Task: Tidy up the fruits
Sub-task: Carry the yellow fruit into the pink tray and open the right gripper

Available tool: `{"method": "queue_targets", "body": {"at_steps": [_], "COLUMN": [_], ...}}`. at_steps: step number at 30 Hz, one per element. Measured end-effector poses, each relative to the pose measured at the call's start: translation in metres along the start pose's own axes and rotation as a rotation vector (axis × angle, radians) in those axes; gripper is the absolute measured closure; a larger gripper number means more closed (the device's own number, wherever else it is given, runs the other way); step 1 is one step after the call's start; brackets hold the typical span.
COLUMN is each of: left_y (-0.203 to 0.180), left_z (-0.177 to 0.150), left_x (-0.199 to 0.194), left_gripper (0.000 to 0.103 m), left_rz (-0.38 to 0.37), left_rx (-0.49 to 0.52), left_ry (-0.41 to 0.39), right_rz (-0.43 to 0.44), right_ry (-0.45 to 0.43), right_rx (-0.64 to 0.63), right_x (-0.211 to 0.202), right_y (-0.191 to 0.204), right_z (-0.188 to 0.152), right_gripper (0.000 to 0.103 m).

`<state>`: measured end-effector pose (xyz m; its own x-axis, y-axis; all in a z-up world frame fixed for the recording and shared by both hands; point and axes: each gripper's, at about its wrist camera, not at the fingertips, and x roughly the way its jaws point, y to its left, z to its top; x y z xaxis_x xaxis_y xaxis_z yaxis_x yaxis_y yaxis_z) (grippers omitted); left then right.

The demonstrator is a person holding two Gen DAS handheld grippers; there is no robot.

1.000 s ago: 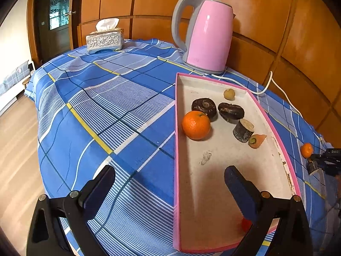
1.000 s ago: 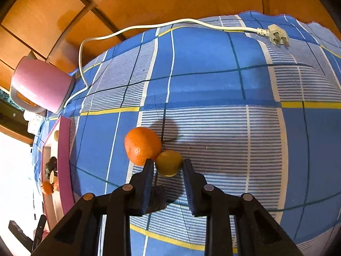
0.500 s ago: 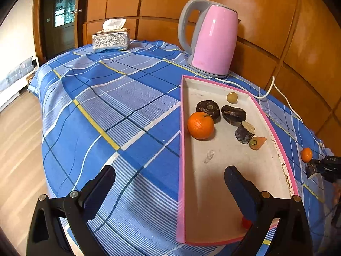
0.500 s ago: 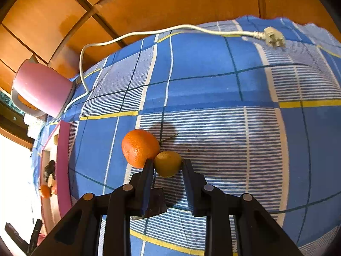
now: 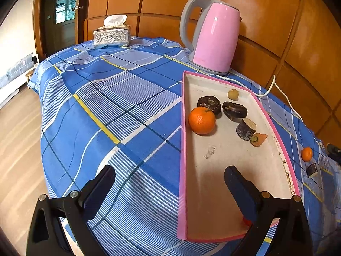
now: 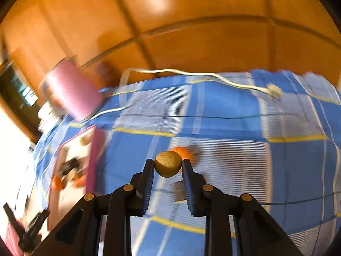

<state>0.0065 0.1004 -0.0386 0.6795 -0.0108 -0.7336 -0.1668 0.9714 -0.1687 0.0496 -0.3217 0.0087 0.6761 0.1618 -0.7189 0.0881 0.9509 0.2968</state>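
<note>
Clamped in the right gripper (image 6: pixel 168 166) is a small tan round fruit (image 6: pixel 168 163), held clear of the blue plaid cloth (image 6: pixel 234 115), with a blurred orange (image 6: pixel 185 152) on the cloth behind it. Only the left wrist view shows the left gripper (image 5: pixel 169 180) gaping wide and empty over the near end of the pink tray (image 5: pixel 181 128), which holds an orange (image 5: pixel 201 120), dark pieces (image 5: pixel 234 110) and another small tan fruit (image 5: pixel 233 94) toward its far end.

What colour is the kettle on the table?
Pink, with a grey handle; the kettle shows best in the left wrist view.
</note>
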Motion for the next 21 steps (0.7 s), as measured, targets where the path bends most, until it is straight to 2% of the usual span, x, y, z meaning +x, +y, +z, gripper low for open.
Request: {"method": "queue_targets", "body": {"at_steps": [11, 21], "left_y": [0.004, 0.007], "left_z": [0.000, -0.001], "left_x": [0.001, 0.004], "left_gripper": [0.000, 0.000], "left_rz": [-0.004, 0.001], "left_rx": [-0.010, -0.022], "left_ry": [0.006, 0.012], "right_rz": [0.184, 0.226], "right_ry": [0.140, 0.182], "right_rx": [-0.256, -0.384], "right_x": [0.036, 0.045], "right_y": [0.110, 0.160], "right_z": [-0.041, -0.064], "right_gripper": [0.076, 0.076]}}
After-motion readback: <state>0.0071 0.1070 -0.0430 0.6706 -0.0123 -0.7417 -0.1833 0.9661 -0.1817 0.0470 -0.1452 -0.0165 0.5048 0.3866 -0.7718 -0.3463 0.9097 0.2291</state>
